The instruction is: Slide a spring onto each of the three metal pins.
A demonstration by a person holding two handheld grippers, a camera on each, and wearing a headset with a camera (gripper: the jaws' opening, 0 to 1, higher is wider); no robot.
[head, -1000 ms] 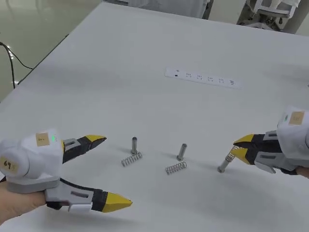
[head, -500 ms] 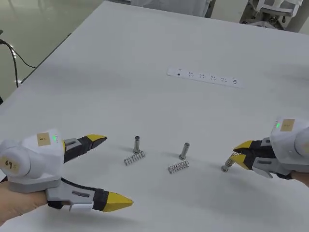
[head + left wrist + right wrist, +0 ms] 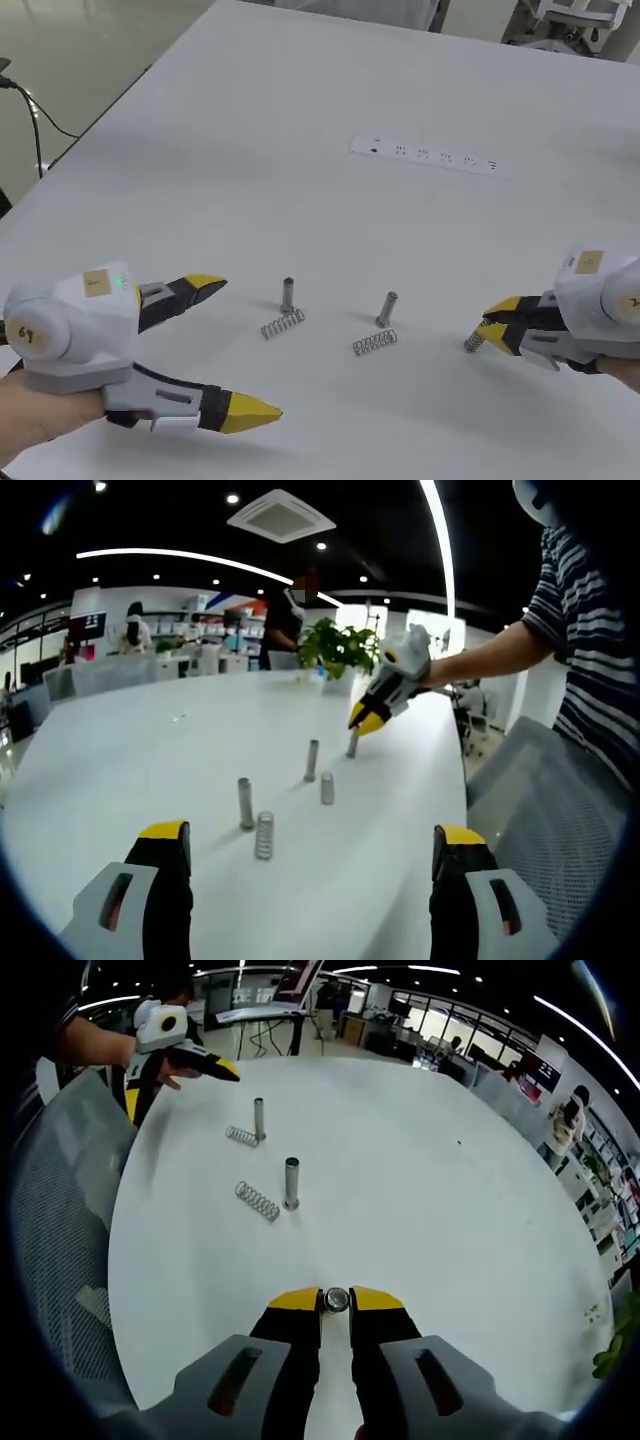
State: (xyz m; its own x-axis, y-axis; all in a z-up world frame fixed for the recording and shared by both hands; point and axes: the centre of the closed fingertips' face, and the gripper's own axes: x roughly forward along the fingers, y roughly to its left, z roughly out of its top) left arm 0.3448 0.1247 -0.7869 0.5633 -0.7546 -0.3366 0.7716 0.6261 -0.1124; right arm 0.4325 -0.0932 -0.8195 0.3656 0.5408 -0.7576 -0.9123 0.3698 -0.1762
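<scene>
The white table (image 3: 300, 120) carries everything. The left gripper (image 3: 240, 347) hovers over its near edge toward the left corner, its yellow-tipped jaws spread wide with nothing between them. The right gripper (image 3: 490, 326) sits low by the near edge on the right side, jaws closed on the third pin (image 3: 474, 342); in the right gripper view the pin's round end shows pinched between the tips. In the head view this pin leans, and coils appear to wrap it, though it is too small to be sure. A white power strip (image 3: 430, 158) lies flat toward the far edge, well apart from the rest. Between the grippers, near the near edge, the left pin (image 3: 288, 295) and the middle pin (image 3: 387, 309) stand upright and bare. The first spring (image 3: 283, 325) lies on its side just beside the left pin's foot, and the second spring (image 3: 375, 343) lies likewise just beside the middle pin
</scene>
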